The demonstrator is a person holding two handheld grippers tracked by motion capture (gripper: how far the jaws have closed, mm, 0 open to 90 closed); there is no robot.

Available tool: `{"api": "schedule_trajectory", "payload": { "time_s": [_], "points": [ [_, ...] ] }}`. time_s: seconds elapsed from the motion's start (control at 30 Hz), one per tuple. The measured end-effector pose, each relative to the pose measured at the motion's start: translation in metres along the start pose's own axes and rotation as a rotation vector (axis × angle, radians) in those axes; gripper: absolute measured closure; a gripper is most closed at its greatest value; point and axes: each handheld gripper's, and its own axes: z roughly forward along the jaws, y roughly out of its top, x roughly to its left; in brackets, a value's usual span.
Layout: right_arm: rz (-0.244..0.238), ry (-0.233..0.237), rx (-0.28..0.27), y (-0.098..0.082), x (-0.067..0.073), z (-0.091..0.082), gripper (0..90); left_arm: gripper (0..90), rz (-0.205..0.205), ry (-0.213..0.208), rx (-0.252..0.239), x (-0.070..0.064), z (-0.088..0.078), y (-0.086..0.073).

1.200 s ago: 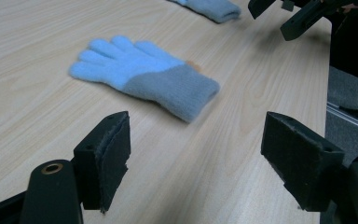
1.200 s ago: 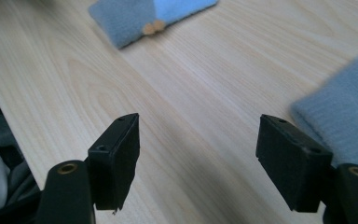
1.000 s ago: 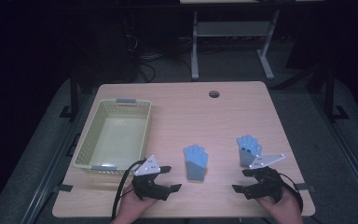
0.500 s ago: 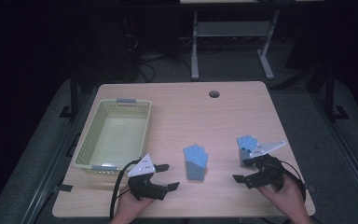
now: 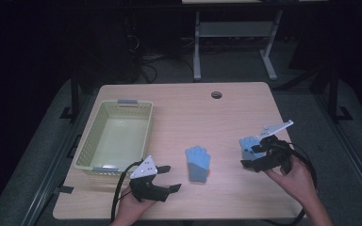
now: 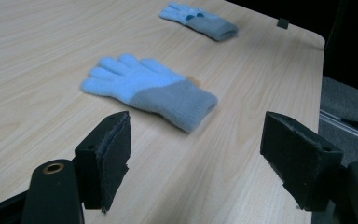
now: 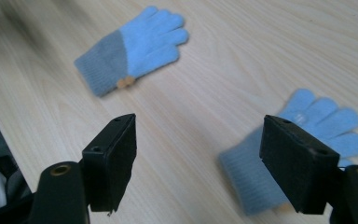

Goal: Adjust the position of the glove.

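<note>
High view: the right gripper point(image 5: 253, 153) partly hides the right glove point(image 5: 248, 146); the middle glove point(image 5: 198, 163) points away, beside the basket point(image 5: 86, 149). Left gripper view: the left gripper point(image 6: 200, 161) gapes wide, empty. Right gripper view: jaws wide, empty, over the right glove's blurred cuff.

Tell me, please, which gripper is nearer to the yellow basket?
The left gripper: it sits just off the yellow basket's near right corner. The right gripper is across the table, over the far-right glove.
</note>
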Motion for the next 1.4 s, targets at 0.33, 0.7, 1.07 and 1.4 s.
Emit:
{"api": "schedule_trajectory", "payload": {
  "time_s": [0.33, 0.7, 1.07, 1.4],
  "points": [
    [0.01, -0.025, 0.044, 0.018, -0.016, 0.009, 28.8, 24.3, -0.019, 0.012, -0.011, 0.003, 0.0, 0.0],
    [0.067, -0.048, 0.098, 0.019, -0.038, 0.024, 32.3, 24.4, -0.03, -0.018, -0.015, 0.001, 0.002, 0.001],
    [0.135, -0.099, 0.13, 0.008, -0.056, 0.03, 39.3, 23.9, -0.036, -0.009, -0.013, 0.002, 0.003, 0.001],
    [0.154, -0.097, 0.165, 0.006, -0.063, 0.041, 42.8, 24.0, -0.037, -0.005, -0.026, 0.002, 0.001, 0.001]
  ]
}}
